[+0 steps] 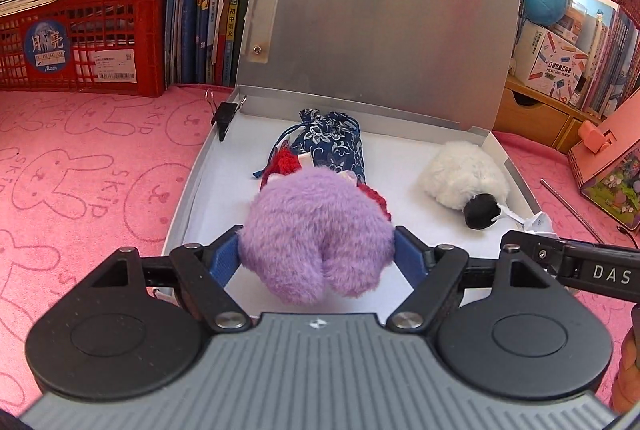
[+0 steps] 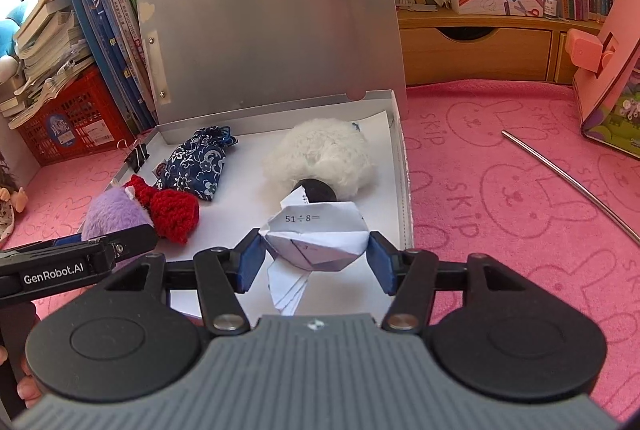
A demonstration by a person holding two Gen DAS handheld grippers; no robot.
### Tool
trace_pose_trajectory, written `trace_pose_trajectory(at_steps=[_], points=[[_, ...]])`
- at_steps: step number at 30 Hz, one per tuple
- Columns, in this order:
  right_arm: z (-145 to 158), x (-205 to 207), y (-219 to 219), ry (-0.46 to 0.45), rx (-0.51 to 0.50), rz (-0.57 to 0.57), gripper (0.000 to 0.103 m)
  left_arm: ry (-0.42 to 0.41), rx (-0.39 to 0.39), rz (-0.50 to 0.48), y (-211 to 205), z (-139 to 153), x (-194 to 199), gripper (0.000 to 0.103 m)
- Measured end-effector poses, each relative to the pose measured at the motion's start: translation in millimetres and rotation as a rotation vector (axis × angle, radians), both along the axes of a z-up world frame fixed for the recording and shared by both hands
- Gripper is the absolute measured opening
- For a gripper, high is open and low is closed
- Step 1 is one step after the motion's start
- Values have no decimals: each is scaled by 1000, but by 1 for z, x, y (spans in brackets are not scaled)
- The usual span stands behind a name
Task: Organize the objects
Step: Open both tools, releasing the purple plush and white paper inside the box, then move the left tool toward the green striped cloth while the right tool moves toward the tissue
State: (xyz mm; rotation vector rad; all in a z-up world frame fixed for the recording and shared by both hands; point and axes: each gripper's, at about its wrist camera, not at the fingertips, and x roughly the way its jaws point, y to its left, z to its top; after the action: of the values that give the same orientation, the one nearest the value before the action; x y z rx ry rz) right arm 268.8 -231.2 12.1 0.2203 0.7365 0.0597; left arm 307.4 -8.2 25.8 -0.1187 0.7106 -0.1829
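- Left wrist view: the left gripper (image 1: pixel 318 256) has its blue pads against both sides of a purple plush toy (image 1: pixel 316 238), so it grasps the toy, holding it over the near end of the open grey file box (image 1: pixel 188 197); whether the toy already rests on the box floor I cannot tell
- Right wrist view: the right gripper (image 2: pixel 316 258) has a folded paper piece (image 2: pixel 320 238) between its pads; a gap shows at the right pad, so the grip reads as released, and the paper seems to sit at the near right of the box
- Already inside: a blue floral drawstring pouch (image 2: pixel 198 165) at the far left, a white fluffy toy (image 2: pixel 326 157) at the far right; a black binder clip (image 1: pixel 225 113) sits on the far left rim
- Left, by my judgement: letting go of the plush toy, withdrawing both grippers, perhaps closing the lid (image 1: pixel 380 29); a metal rod (image 2: pixel 568 177) lies on the pink towel (image 2: pixel 500 189) right of the box, possibly to be stowed
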Motion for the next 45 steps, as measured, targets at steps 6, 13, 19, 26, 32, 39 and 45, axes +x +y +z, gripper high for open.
trace_pose_trajectory(at_steps=[6,13,19,26,32,39,45], points=[[5,-7,-5,-24,17,-13,79,-54,24,-15,-1,12,-11,92],[12,-27,-8,-58,9,-13,80,-95,11,-39,4,30,-35,94],[21,-62,-2,-105,-28,30,81,-143,23,-76,9,41,-70,95],[29,-110,9,-165,-58,93,83,-189,27,-110,17,42,-119,96],[32,-145,19,-204,-74,128,84,-236,40,-123,23,39,-159,96],[28,-179,29,-222,-62,167,84,-240,42,-119,32,26,-189,96],[18,-208,40,-222,-78,194,84,-220,24,-112,37,7,-207,96]])
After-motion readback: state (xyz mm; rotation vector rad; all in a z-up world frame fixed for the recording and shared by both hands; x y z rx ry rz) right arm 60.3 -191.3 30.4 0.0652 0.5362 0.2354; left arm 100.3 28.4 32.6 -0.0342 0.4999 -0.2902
